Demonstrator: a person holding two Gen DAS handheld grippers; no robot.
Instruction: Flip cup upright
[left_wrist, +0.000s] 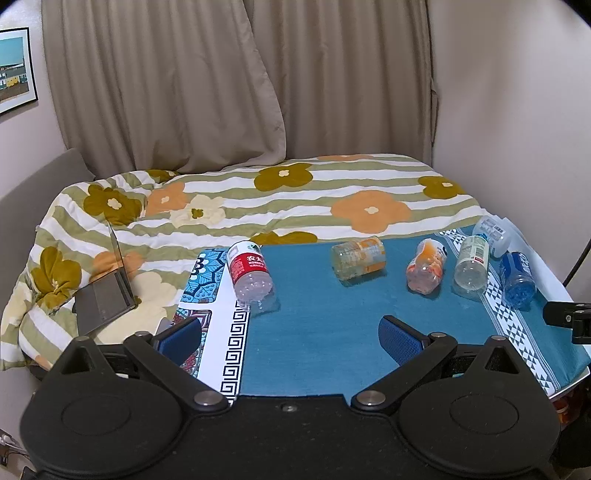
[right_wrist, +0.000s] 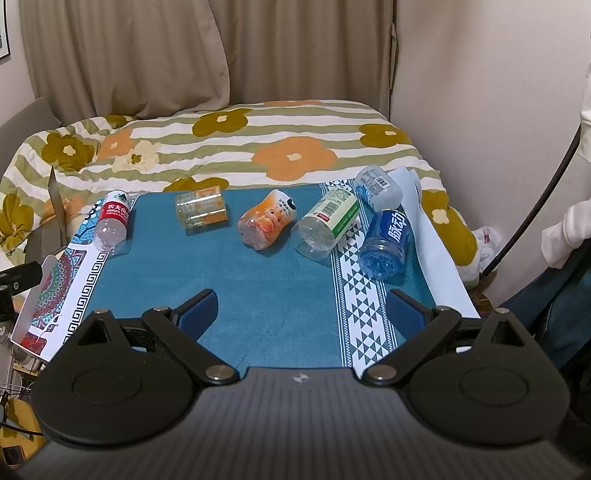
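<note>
Bed with floral quilt (left_wrist: 280, 199) fills the back; in front, a teal cloth (right_wrist: 266, 280) carries six plastic bottles, all lying on their sides, none upright, so by my read the task hasn't started: this is the approach step. No cup as such visible; the bottles look like the task's things. Left to right: red-label bottle (right_wrist: 110, 221) at the cloth's left edge, clear orange-label bottle (right_wrist: 201, 210), pinched orange bottle (right_wrist: 266, 223) mid-row, green-label bottle (right_wrist: 327, 225), blue bottle (right_wrist: 386, 242) on the patterned border, white-label bottle (right_wrist: 378, 186) behind it. All look empty; can't rule out residue. Left gripper (left_wrist: 291, 338) and right gripper (right_wrist: 301, 314) both hover near the cloth's front edge, well apart from the row, jaws spread wide, nothing held. Next move calls for picking one bottle, closing across its body, then rotating it base-down. Thin walls will likely squash and roll, so grip mid-body, gently.
</note>
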